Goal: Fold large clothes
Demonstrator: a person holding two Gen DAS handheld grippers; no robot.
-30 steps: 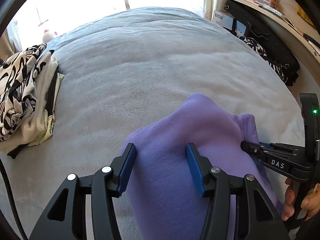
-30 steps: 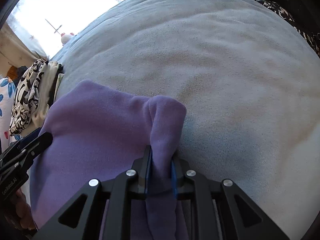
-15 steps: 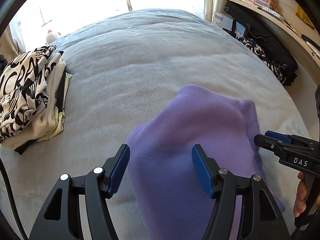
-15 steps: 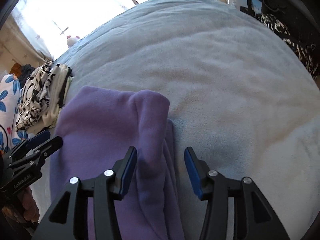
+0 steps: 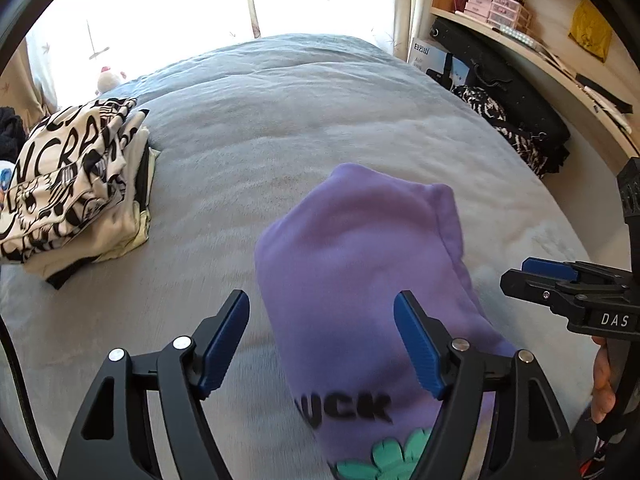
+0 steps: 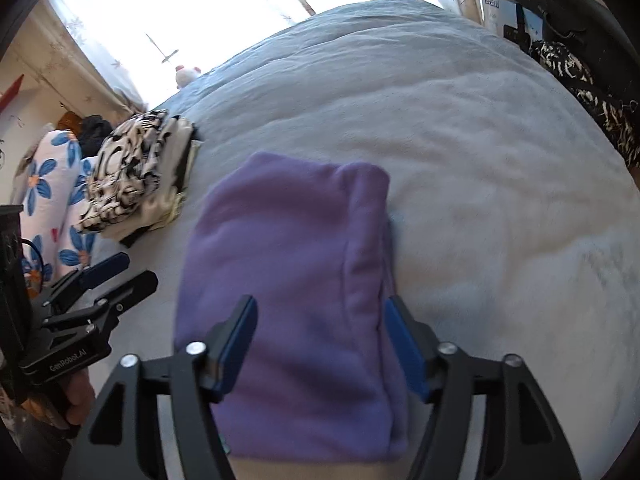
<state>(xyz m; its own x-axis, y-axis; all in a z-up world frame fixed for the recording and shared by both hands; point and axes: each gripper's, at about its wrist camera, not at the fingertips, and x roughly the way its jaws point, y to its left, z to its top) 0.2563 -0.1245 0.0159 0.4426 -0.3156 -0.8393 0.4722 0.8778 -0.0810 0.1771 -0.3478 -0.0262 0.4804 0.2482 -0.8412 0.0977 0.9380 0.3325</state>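
Since a second ago the right gripper [image 6: 318,344] has let go of the purple fold it was pinching and its blue-padded jaws now stand spread wide, while both grippers sit further back from the garment, whose black lettering and green flower print have come into the left wrist view

Largest in sight is the grey bedspread [image 5: 280,132], covering the whole bed up to the bright window. On its near part lies the purple sweatshirt [image 6: 288,288], folded into a rough rectangle with a rolled seam running down its right side; it rests flat on the cover, gripped by nothing. To the left, apart from it, sits a stack of folded clothes [image 5: 76,184] topped by a black-and-white printed shirt, and beyond that stack the right wrist view shows a blue-flowered pillow [image 6: 48,196]. Along the right wall runs a wooden shelf [image 5: 532,40] with a black case below it. The left gripper [image 5: 322,344] is released too, jaws wide, hovering over the sweatshirt's left edge
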